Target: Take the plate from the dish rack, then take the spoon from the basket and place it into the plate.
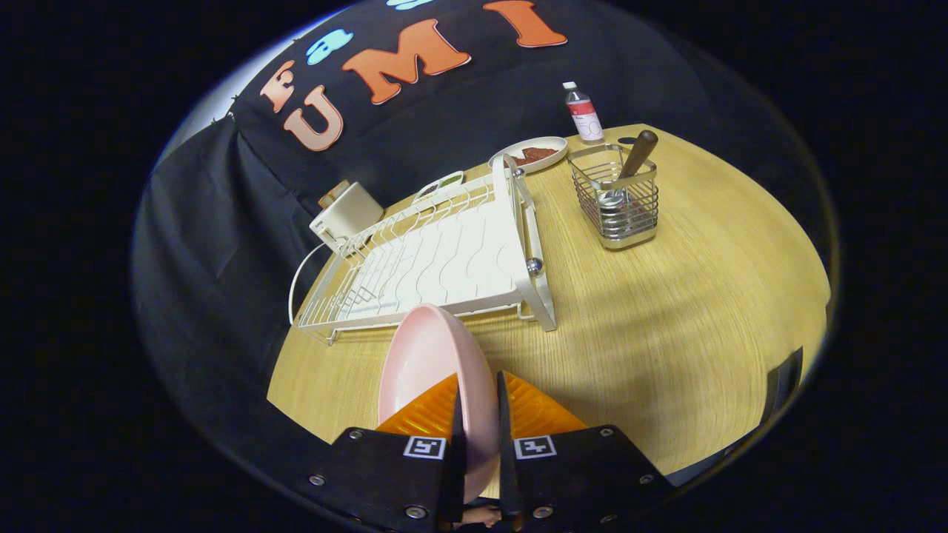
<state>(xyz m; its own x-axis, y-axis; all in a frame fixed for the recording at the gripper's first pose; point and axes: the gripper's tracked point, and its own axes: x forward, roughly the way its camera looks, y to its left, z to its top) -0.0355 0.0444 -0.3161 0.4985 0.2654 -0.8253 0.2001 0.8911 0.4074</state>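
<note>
A pink plate (429,363) stands on edge between my fingers, held above the wooden table (666,318). My gripper (478,392) is shut on the plate's rim. Beyond the plate lies the white dish rack (437,259), with no dishes in it. Further off and to the right stands a wire basket (616,198) holding a spoon (633,159) with a dark wooden handle sticking up; its metal bowl shows low inside the wires.
A white dish with something red-brown (529,154) sits behind the rack. A small bottle with a red label (583,112) stands behind the basket. A cream box (344,215) and a small tray (438,185) sit by the rack's far end.
</note>
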